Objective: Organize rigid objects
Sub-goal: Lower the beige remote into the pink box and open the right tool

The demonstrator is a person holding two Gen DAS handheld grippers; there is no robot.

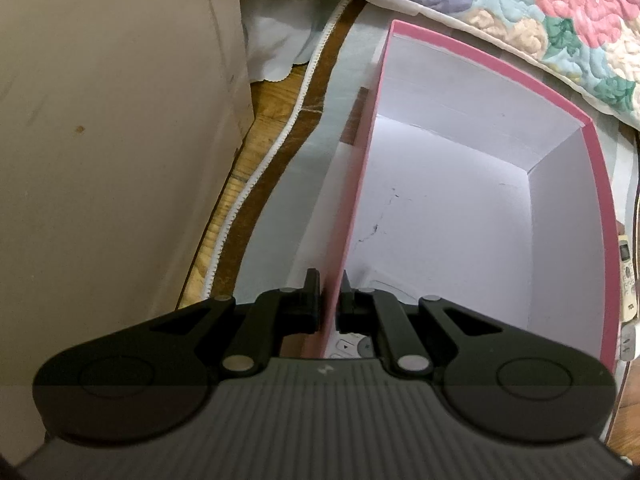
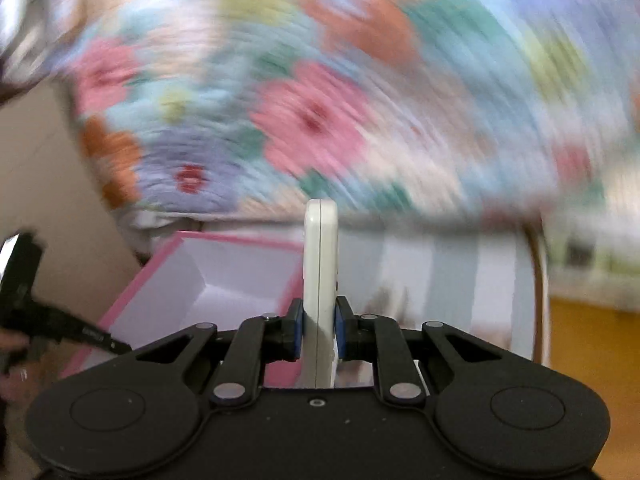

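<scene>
A pink box [image 1: 596, 184] with a white inside lies open below my left gripper [image 1: 330, 280], which is shut on the box's thin left wall. A white remote [image 1: 352, 346] with grey buttons peeks out beneath that gripper, mostly hidden. My right gripper [image 2: 319, 308] is shut on a second white remote [image 2: 320, 248]. It is held edge-on and stands upright between the blue pads, above and to the right of the pink box [image 2: 120, 300]. The scene behind it is blurred by motion.
A floral quilt [image 1: 560, 12] hangs over the bed edge behind the box. A beige panel [image 1: 112, 140] rises on the left, with wooden floor [image 1: 276, 96] and a white toothed strip [image 1: 256, 172] beside it. Another remote [image 1: 628, 280] lies outside the box's right wall.
</scene>
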